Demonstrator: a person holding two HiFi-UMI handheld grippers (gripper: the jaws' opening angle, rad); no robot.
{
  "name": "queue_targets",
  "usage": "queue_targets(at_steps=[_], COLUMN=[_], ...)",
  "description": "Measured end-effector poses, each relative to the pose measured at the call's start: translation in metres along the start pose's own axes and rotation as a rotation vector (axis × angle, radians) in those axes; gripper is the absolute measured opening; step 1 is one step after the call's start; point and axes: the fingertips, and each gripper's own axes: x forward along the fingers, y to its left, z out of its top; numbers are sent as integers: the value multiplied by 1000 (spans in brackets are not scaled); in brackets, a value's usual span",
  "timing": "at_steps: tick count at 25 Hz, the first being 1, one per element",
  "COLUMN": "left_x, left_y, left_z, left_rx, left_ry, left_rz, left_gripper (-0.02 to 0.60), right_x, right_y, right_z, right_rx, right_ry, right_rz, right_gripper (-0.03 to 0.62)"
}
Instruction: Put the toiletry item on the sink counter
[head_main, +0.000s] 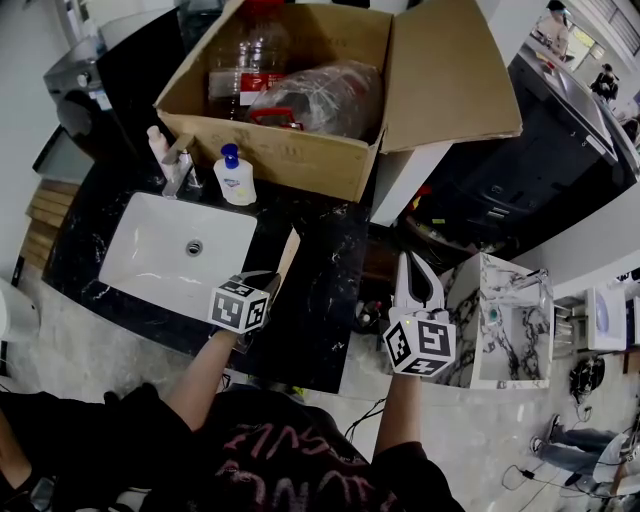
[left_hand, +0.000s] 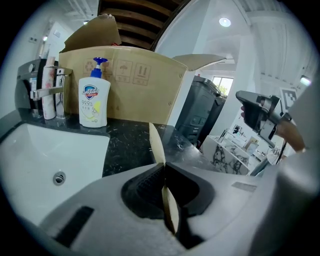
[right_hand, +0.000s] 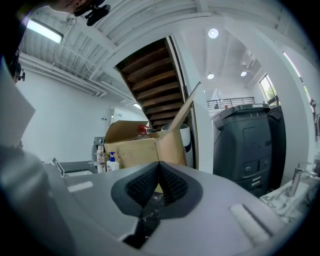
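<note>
**Left tool**: jaws clamped on a flat tan toiletry item. I cannot tell what sort of item it is. It sits edge-up in the pads and juts forward past the fingertips, pointing toward the back of the bench. From the head view it lies over the dark strip of bench to the right of the basin. I cannot tell whether its far end touches the surface.

**Right tool**: jaws together, nothing between them. I hold it off the right edge of the bench, well apart from the left tool, over the gap beside a white marble-patterned unit.

**Bench**: black stone with pale veining.
- White basin, set into the left part, just left of the left tool.
- Tap, behind the basin at the back edge.
- Soap pump bottle, white with a blue pump, upright just right of the tap and close against the box front.
- Pale tube, upright on the far side of the tap.

**Cardboard box**: open and large, filling the back of the bench, with its right flap raised. It blocks the way straight ahead of the held item. Bare bench lies between the item and the box front.
- Contents: clear plastic bottles and a clear bag.

**Beyond the bench, right**: a dark machine.
</note>
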Motion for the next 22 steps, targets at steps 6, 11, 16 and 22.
queue_targets(at_steps=[6, 11, 16, 22], left_x=[2, 2, -1, -9], left_y=[1, 2, 4, 5], left_z=[0, 1, 2, 12], left_rx=[-1, -1, 2, 35], left_ry=[3, -2, -5, -21], left_rz=[3, 5, 8, 11], left_gripper=[23, 29, 35, 51], right_x=[0, 0, 2, 2], right_y=[-3, -4, -2, 5], right_z=[0, -1, 1, 6], right_rx=[2, 1, 1, -2], right_ry=[3, 6, 2, -8], right_rz=[-4, -6, -2, 5], right_gripper=[12, 12, 12, 12])
